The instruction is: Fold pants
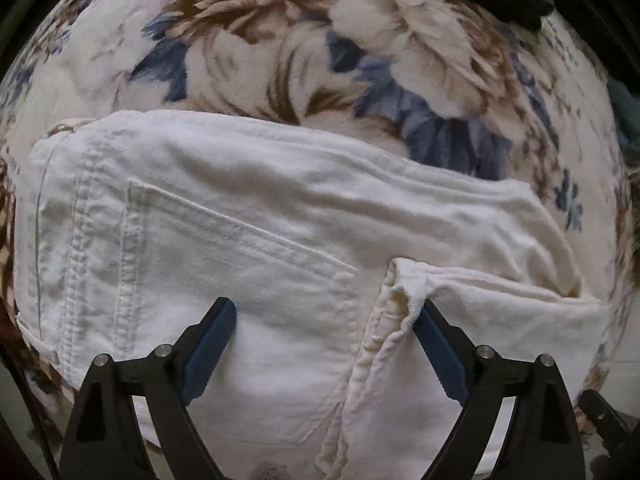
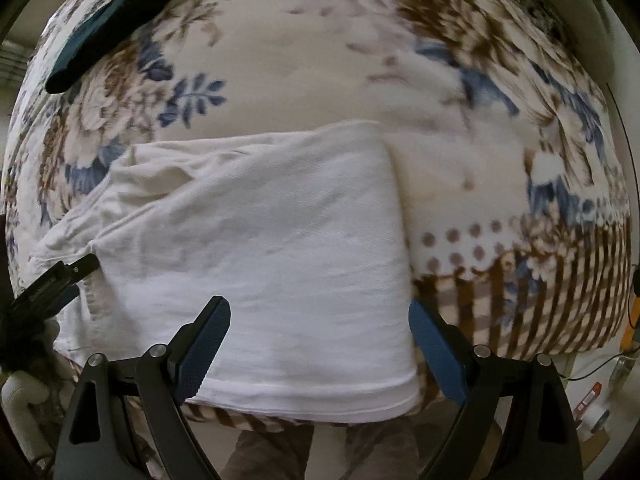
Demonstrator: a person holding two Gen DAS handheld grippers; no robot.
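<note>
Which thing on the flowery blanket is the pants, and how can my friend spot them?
Find the big fleece blanket with brown and blue flowers. Lying on it near the front edge is a folded bundle of white cotton pants. They are the only plain white thing there; the other cloth is dark teal, far back.

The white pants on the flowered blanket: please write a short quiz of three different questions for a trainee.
1. True or false: the left gripper is clamped on the white pants.
2. What lies under the pants? A) flowered blanket B) bare wood C) tiled floor
3. Fill in: the right gripper stands ____ above the folded pants.

Key: 1 false; 2 A; 3 open
</note>
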